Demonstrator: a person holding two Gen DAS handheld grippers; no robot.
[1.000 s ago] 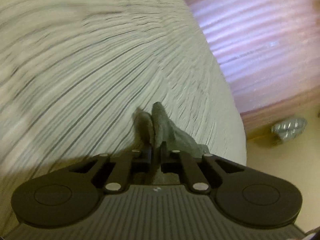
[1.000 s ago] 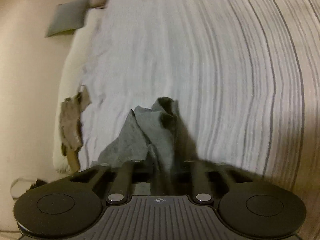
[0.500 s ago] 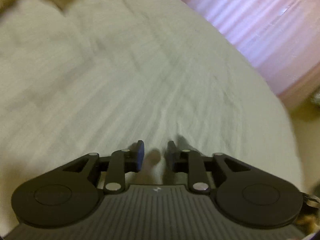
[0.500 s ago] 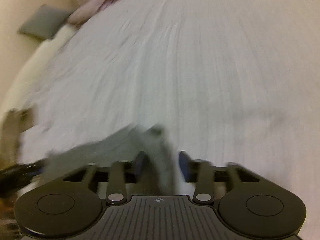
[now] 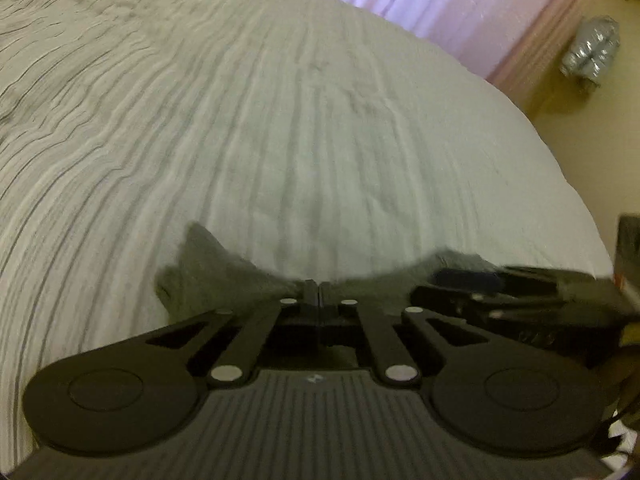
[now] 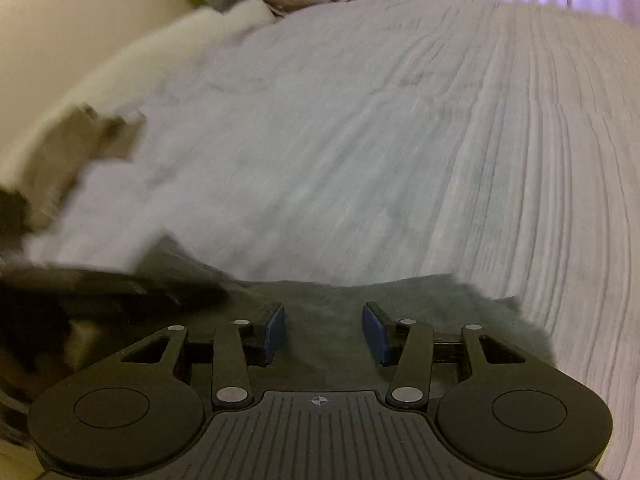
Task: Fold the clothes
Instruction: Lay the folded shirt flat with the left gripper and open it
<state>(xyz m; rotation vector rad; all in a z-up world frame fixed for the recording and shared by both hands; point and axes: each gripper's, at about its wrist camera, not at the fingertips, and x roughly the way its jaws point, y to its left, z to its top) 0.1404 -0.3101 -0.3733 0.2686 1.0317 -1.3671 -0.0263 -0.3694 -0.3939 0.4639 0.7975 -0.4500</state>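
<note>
Grey garment [image 5: 208,276], on striped bedspread [image 5: 280,120]: left gripper [image 5: 319,292] clamped on its edge for folding, having just closed; right gripper [image 6: 324,328] parted above it, gripping nothing.

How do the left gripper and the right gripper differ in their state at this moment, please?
The left gripper has just closed, jaws together on the grey garment's edge; the right gripper stands open, its blue pads apart, gripping nothing. The garment bunches beside the left gripper but lies flat under the right gripper. Both hang low over the same garment on the white bedspread.
</note>
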